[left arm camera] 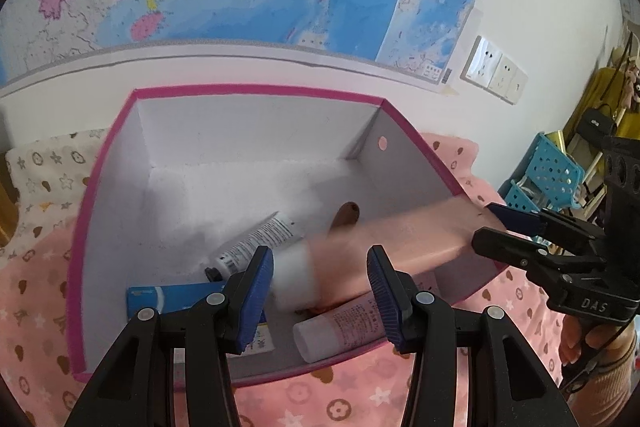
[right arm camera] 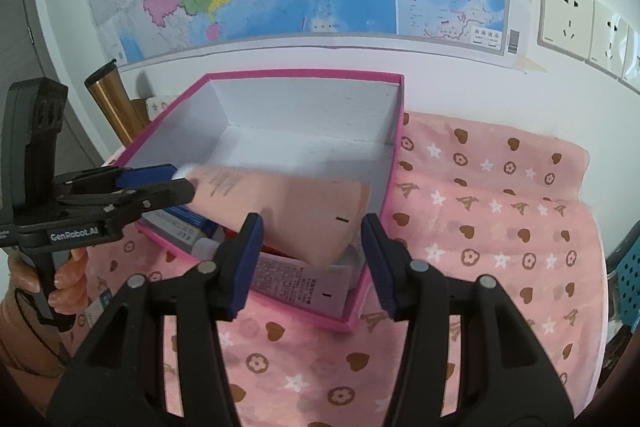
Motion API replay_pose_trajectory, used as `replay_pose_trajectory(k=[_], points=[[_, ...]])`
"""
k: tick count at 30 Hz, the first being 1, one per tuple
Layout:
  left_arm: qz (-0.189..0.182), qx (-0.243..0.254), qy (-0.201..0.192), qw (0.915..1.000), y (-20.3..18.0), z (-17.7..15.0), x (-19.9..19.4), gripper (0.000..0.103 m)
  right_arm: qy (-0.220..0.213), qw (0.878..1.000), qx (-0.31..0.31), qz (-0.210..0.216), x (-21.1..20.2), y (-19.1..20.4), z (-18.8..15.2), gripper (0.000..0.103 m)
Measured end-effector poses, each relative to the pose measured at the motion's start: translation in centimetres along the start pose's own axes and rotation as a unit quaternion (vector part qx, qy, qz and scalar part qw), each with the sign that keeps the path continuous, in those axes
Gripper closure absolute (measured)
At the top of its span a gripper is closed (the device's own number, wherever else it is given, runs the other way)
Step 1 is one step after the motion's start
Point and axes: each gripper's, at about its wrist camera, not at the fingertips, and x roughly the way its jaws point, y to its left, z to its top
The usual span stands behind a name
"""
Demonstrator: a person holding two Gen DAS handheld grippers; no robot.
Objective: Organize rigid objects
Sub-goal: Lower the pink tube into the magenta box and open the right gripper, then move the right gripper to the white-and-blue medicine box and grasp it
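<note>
**Tube spanning two grippers above the box: risk of a drop or a tug**

The right gripper (right arm camera: 312, 223) has its jaws clenched on the flat crimped end of the large pink tube (right arm camera: 296, 211). The left gripper (left arm camera: 320, 255) has its jaws on either side of the white cap end. That end is blurred, so I cannot tell whether the pads are pressing on it.

The tube hangs over the near right part of the pink box (left arm camera: 256, 91), above a smaller pink tube (left arm camera: 340, 323), a white tube (left arm camera: 256, 239) and a blue carton (left arm camera: 176, 297).

- If both grippers hold on and pull apart, the soft body may twist or slip out of one grip
- If the right gripper lets go early, the heavy end could strike the box's right wall and tip out onto the patterned cloth (left arm camera: 320, 399)
- If the tube is lowered carelessly, it may wedge across the things below rather than lie flat
</note>
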Motion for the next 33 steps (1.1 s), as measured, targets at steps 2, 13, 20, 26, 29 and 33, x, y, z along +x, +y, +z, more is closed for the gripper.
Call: replay_pose_trajectory(k=[2, 13, 20, 26, 29, 33], points=[[0.006, 0.006, 0.0, 1.0, -0.2, 0.1, 0.2, 0.054, -0.002, 1.0, -0.006, -0.007, 0.1, 0.4, 0.1, 0.049], [0.013, 0.021, -0.011, 0.9996, -0.1, -0.7, -1.4, 0.052, -0.004, 1.0, -0.011, -0.007, -0.4, 0.8, -0.5, 0.049], [0.01, 0.041, -0.049, 0.9979, -0.6, -2.0, -5.5, 0.043, -0.015, 1.0, -0.005, 0.022, -2.2, 1.5, -1.9, 0.049], [0.025, 0.064, -0.066, 0.9954, -0.5, -4.8, -9.0, 0.035, -0.014, 0.995, -0.018, 0.095, -4.1, 3.6, -4.0, 0.044], [0.049, 0.061, -0.057, 0.9953, 0.2, -6.6, -9.6, 0.035, 0.008, 0.991, -0.019, 0.134, -3.7, 4.9, -5.7, 0.044], [0.066, 0.041, -0.033, 0.9964, 1.8, -9.0, -9.7, 0.035, 0.05, 0.984, -0.017, 0.171, -1.8, 7.1, -8.5, 0.044]])
